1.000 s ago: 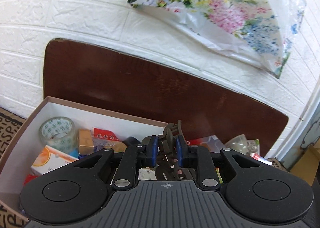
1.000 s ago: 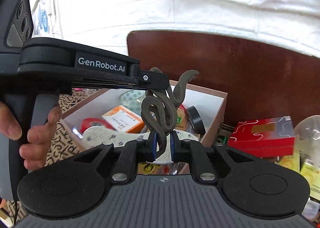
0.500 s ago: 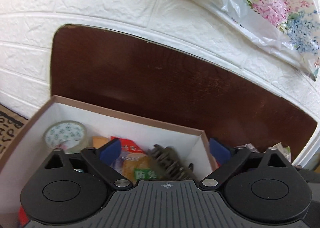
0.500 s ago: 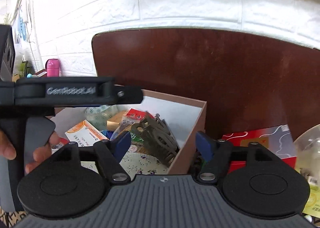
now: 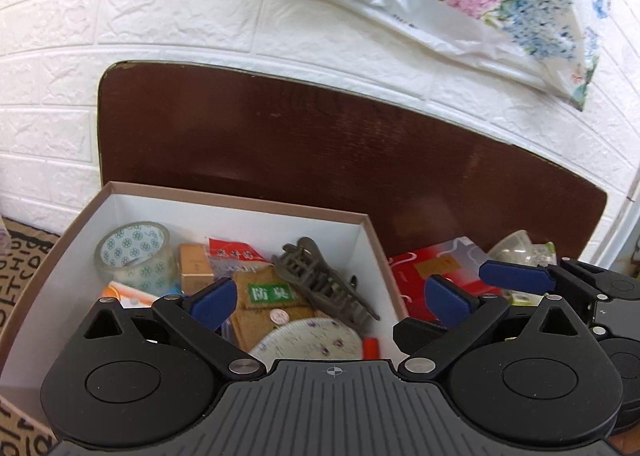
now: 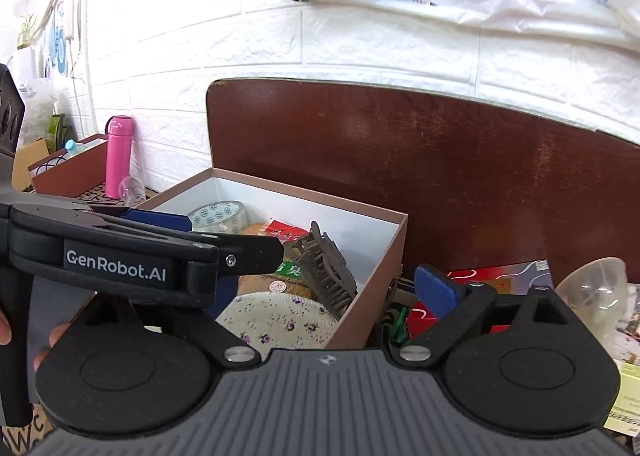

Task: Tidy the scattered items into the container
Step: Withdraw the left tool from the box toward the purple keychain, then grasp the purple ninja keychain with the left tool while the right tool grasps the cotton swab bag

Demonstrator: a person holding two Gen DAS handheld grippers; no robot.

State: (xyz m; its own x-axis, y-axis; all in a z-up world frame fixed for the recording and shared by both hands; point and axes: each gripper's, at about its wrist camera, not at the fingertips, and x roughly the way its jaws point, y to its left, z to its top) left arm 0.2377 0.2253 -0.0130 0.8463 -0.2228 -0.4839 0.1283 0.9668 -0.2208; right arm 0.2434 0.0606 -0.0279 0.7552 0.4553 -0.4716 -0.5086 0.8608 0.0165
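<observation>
Inside the cardboard box point(image 5: 240, 208), atop the packets near its right wall, lies the grey hair claw clip point(image 5: 326, 282), dropped there since both the left gripper point(image 5: 332, 298) and right gripper point(image 6: 328, 284) have just been spreading their fingers, now released and empty.

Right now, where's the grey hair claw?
In the box, right half near its right wall, the grey hair claw lies atop the packets, beside the tan pouch; neither gripper holds it.

The open pink-rimmed cardboard box point(image 5: 240, 216) stands before the dark brown wooden board point(image 5: 320, 144). Inside it, the grey plastic claw hair clip point(image 5: 320, 280) lies at the right, the clear tape roll point(image 5: 134, 256) at the far left. The red flat packet point(image 5: 436, 268) lies outside, right of the box.
</observation>
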